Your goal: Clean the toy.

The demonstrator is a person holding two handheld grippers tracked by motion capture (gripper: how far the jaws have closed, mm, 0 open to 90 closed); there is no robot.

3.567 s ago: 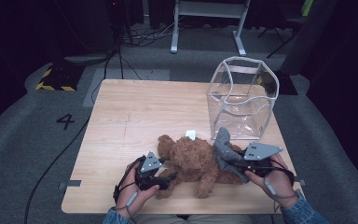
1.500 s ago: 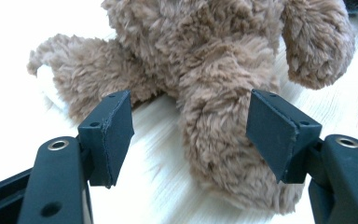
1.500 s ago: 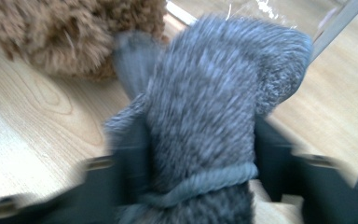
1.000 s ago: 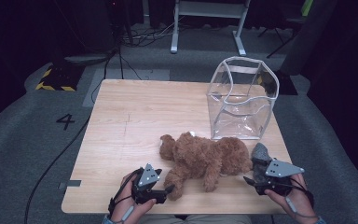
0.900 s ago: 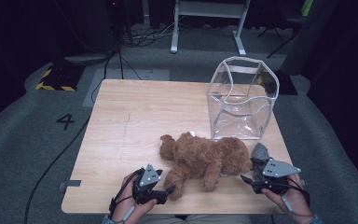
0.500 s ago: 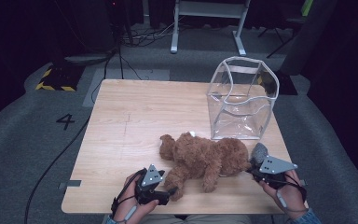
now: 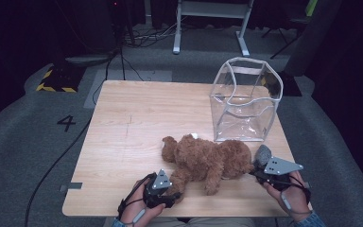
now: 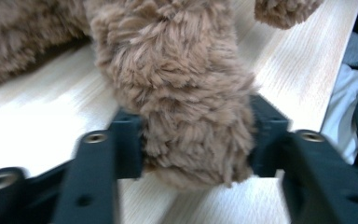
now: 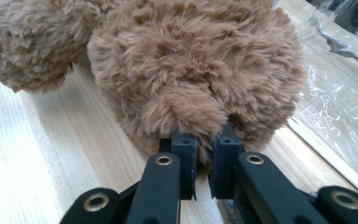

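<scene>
Brown, shaggy plush dog (image 7: 208,158) lies sideways; left claw (image 8: 193,144) has just closed on its paw, right claw (image 9: 204,163) pinches its tail.

Pale wooden table (image 7: 137,127) on grey carpet.
Bears brown plush dog (image 7: 208,158) near front edge, toward right; clear plastic bag (image 7: 246,101) upright by far right corner.

The stuffed bear (image 7: 208,158) is lying on the table (image 7: 137,123), near its front edge. The clear bag (image 7: 245,101) is standing just behind the bear, towards the right. The left gripper (image 7: 172,196) is sitting at the bear's front paw, and the right gripper (image 7: 255,171) at its rear end.
</scene>
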